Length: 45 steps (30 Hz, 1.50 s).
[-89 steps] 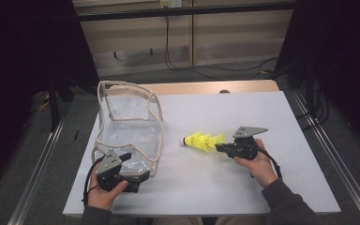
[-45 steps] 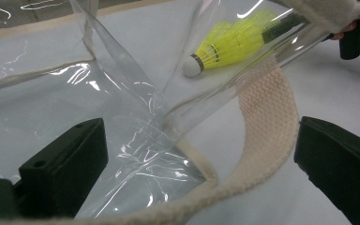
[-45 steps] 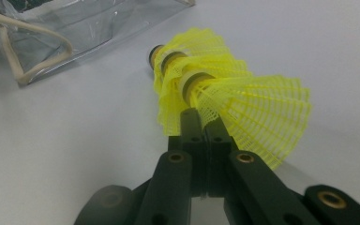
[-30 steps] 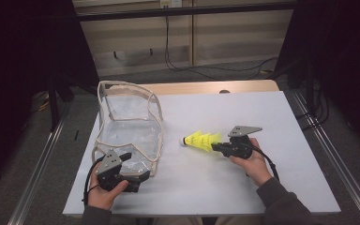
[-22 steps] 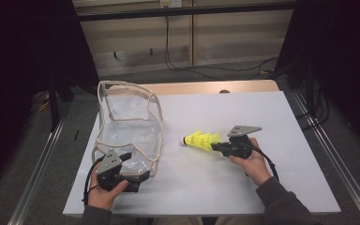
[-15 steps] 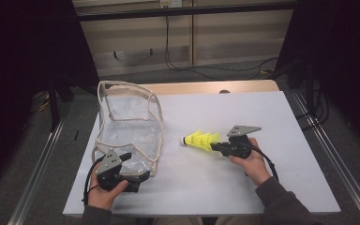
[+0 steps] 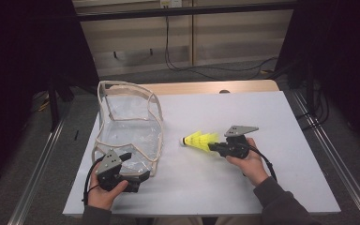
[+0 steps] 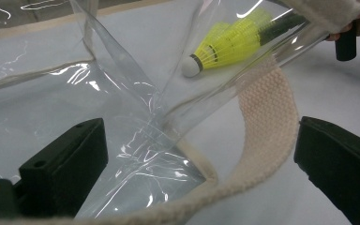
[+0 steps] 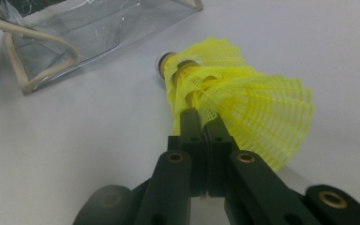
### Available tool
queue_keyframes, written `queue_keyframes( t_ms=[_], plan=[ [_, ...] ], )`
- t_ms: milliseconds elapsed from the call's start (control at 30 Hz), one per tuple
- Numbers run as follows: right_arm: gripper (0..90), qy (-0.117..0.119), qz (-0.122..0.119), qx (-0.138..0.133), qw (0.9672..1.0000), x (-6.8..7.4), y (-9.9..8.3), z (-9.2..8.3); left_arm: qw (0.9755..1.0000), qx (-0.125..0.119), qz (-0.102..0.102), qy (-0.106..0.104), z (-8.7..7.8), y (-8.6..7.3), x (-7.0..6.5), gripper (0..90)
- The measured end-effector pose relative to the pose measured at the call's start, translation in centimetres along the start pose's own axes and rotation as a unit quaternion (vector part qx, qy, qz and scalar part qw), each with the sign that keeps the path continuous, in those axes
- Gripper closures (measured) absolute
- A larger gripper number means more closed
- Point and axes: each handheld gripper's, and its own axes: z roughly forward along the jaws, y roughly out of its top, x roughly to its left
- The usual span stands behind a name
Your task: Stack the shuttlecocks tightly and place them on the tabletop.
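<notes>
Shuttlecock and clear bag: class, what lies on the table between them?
Nothing: in the high view, bare white table separates the yellow shuttlecock, held by the right gripper, from the clear bag.

Both grippers are black, blocky tools. The left gripper (image 7: 138, 177) and the right gripper (image 7: 213, 147) each carry a grey three-cornered plate on top and trail a black cable past the wrist. The jaws are matte black bars; on the right gripper, brass-coloured ringed holes sit in the linkage arms. The person wears dark grey sleeves, cuffed at the wrists.
</notes>
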Motion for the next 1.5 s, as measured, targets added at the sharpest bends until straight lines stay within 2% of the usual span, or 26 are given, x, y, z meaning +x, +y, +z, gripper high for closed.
queue_keyframes(
  t_ms=[500,800,1333,1500],
  plan=[
    [88.3,0.0,-0.004,0.012,0.9999,0.22,-0.17,0.36,1.0,0.0,0.0,0.0,-0.01,0.01,0.0,3.0],
    [84.0,0.0,-0.003,0.015,0.9999,0.21,-0.24,0.42,1.0,0.001,0.0,0.0,0.0,0.01,0.01,3.0],
    [67.9,0.0,-0.01,0.019,0.9998,0.49,-0.17,-0.09,1.0,-0.001,0.0,0.001,0.01,0.0,-0.02,3.0],
    [55.0,-0.003,-0.007,0.021,0.9997,0.66,-0.16,-0.13,1.0,-0.001,0.001,0.001,0.01,0.0,-0.01,3.0]
  ],
)
